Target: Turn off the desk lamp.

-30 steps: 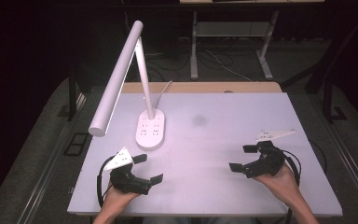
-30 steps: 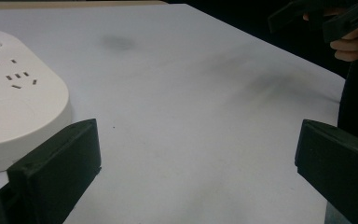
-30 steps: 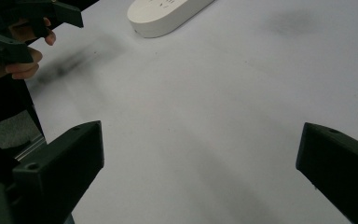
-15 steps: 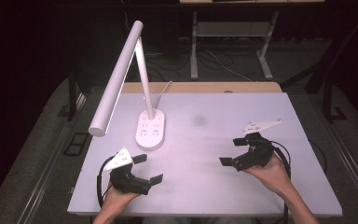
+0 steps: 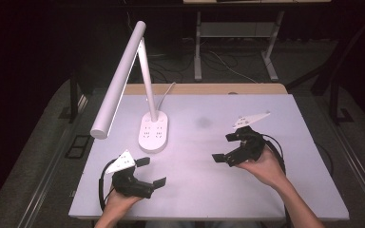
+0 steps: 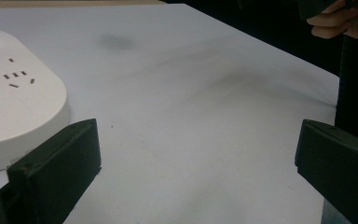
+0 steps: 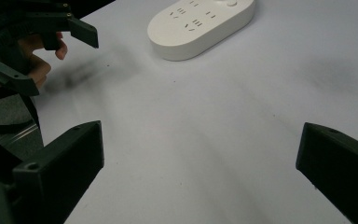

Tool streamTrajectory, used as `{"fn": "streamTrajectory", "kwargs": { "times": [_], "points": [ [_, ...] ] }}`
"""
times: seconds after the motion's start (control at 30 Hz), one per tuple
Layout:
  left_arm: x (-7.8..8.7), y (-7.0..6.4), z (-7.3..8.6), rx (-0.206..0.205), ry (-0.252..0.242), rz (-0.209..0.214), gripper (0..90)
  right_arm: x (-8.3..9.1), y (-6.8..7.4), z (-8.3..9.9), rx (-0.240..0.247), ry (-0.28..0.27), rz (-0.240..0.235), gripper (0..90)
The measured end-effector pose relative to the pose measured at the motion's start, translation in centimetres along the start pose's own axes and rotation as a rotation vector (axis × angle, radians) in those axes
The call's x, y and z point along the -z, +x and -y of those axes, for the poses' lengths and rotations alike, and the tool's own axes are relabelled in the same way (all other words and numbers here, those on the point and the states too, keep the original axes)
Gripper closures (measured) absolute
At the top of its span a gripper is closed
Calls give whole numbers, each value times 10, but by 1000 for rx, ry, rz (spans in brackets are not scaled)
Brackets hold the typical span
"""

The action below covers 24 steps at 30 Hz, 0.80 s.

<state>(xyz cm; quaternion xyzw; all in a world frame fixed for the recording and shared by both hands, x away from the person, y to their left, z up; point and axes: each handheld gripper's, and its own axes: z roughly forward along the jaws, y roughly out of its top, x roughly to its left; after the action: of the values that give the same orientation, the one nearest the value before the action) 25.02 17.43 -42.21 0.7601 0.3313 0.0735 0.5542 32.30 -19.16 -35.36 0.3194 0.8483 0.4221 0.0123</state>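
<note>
1. Both tongs wide apart, nothing between the jaws. My left gripper (image 5: pixel 151 171) sits low at the near-left of the table (image 5: pixel 275 190), jaws pointing right.
2. My right gripper (image 5: pixel 227 147) hangs mid-right, jaws pointing left twd the lamp, its grey plate on top.
3. Lamp base (image 5: pixel 153 134), white oval w/ socket holes, lies on the table's left half, just beyond my left gripper; not touching either gripper.
4. Lamp post rises from the base's far end; long white lamp head (image 5: pixel 119 80) slants down to the left, over the table's left edge.
5. Left gripper view: base (image 6: pixel 18 107) just beside my left jaw, small gap, my right hand (image 6: pixel 349 21) at top right.
6. Right gripper view: base (image 7: pixel 200 25) well ahead, left gripper (image 7: pixel 46 28) at upper left.
</note>
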Motion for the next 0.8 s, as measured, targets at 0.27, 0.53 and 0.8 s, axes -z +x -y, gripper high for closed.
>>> {"fn": "streamTrajectory", "kwargs": {
  "times": [0.27,0.53,0.8],
  "points": [
    [1,0,0,0,-5,1,0,-10,-3,-14,11,2,-2,7],
    [0,0,0,0,-1,-2,0,-18,-6,-28,18,4,-11,7],
    [1,1,0,0,-4,-1,0,-30,-12,-46,-2,2,-25,7]
  ]
}}
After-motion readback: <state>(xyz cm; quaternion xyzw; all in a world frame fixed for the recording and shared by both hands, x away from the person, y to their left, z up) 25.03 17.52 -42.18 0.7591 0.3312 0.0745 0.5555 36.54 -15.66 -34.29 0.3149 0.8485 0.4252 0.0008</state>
